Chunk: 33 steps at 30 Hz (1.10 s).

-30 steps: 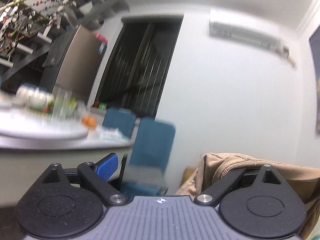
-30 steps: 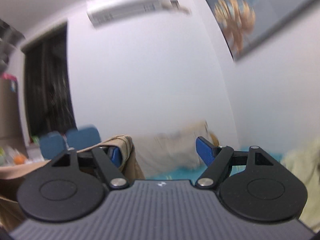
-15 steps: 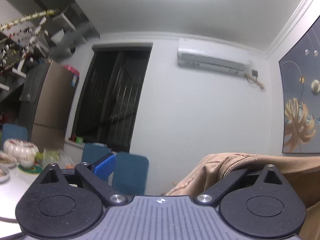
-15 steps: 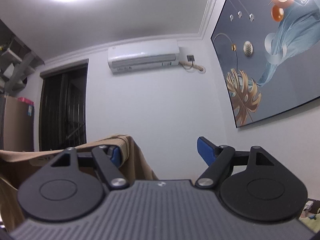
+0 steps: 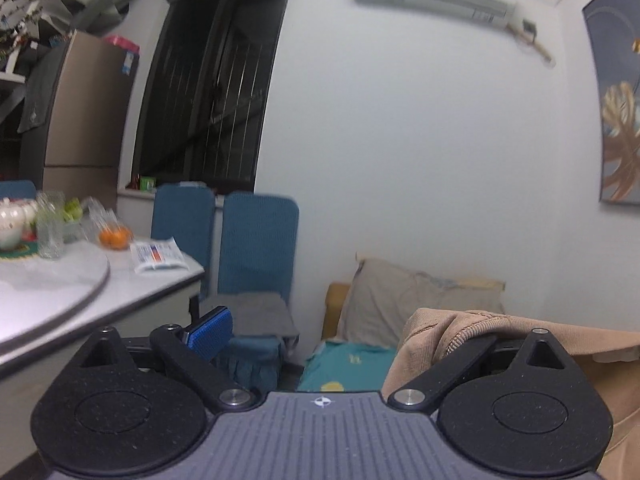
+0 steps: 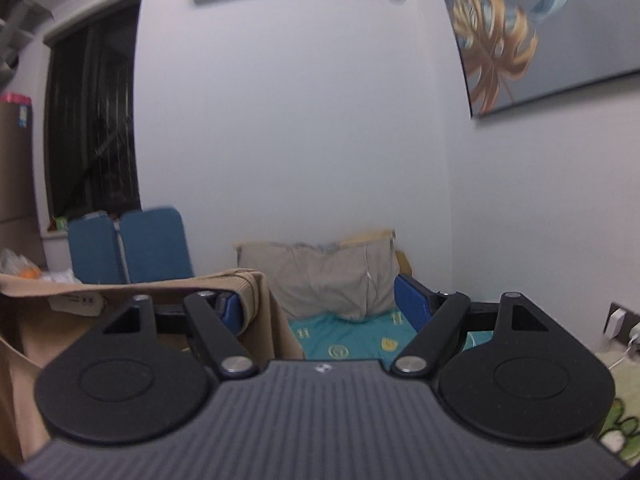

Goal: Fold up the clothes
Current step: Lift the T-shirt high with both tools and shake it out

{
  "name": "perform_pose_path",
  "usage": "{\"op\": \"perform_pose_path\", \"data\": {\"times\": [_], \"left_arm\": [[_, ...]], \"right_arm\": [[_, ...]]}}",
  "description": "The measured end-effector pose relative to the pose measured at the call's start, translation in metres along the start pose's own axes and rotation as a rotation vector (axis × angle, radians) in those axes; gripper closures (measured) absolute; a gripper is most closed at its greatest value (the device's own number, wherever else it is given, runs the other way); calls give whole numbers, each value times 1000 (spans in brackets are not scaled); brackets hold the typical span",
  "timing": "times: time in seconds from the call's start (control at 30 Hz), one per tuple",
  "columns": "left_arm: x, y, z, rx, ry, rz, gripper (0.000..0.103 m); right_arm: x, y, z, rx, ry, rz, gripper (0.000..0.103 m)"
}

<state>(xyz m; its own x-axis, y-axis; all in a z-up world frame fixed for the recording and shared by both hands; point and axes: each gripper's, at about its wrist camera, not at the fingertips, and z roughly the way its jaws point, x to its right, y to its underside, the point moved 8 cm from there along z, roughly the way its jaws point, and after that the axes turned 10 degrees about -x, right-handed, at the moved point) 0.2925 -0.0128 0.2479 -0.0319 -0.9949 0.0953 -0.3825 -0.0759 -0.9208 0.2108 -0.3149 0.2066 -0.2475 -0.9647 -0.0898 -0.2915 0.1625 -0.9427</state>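
Holding a tan garment stretched in the air, well above the teal bedsheet. Left gripper and right gripper both standing spread wide, cloth draping over each one's inner finger; whether truly pinching, cannot tell. Seemingly spreading the piece out; next likely calling for lowering flat onto the bedsheet, keeping the edge taut.

A tan garment with a ribbed knit edge is draped in the air. In the right wrist view it stretches leftward, a white label showing inside.
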Motion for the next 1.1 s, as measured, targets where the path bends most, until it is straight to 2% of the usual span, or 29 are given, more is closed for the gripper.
{"op": "perform_pose_path", "data": {"times": [0.17, 0.3, 0.47, 0.6, 0.7, 0.73, 0.87, 0.97, 1.1], "left_arm": [[5, 46, 160, -101, -30, 13, 4], [9, 109, 301, -204, -47, 48, 4], [11, 214, 449, -373, -66, 104, 4], [3, 285, 525, -554, -81, 126, 7], [-4, 314, 549, -688, -54, 150, 8], [-4, 318, 551, -723, -33, 170, 7], [2, 320, 537, -858, 72, 281, 4], [3, 308, 511, -837, 111, 354, 0], [-5, 293, 455, -773, 136, 347, 0]], "right_arm": [[7, 49, 136, -85, 24, -13, 26], [11, 105, 248, -155, 25, -18, 27], [6, 186, 346, -373, -38, -34, 27], [2, 251, 421, -547, -90, -47, 27], [-1, 299, 476, -678, -128, -57, 27], [-2, 305, 478, -692, -137, -53, 27], [-12, 293, 434, -656, -158, -14, 20], [-19, 285, 402, -629, -173, 15, 20], [-28, 273, 358, -592, -193, 53, 20]]}}
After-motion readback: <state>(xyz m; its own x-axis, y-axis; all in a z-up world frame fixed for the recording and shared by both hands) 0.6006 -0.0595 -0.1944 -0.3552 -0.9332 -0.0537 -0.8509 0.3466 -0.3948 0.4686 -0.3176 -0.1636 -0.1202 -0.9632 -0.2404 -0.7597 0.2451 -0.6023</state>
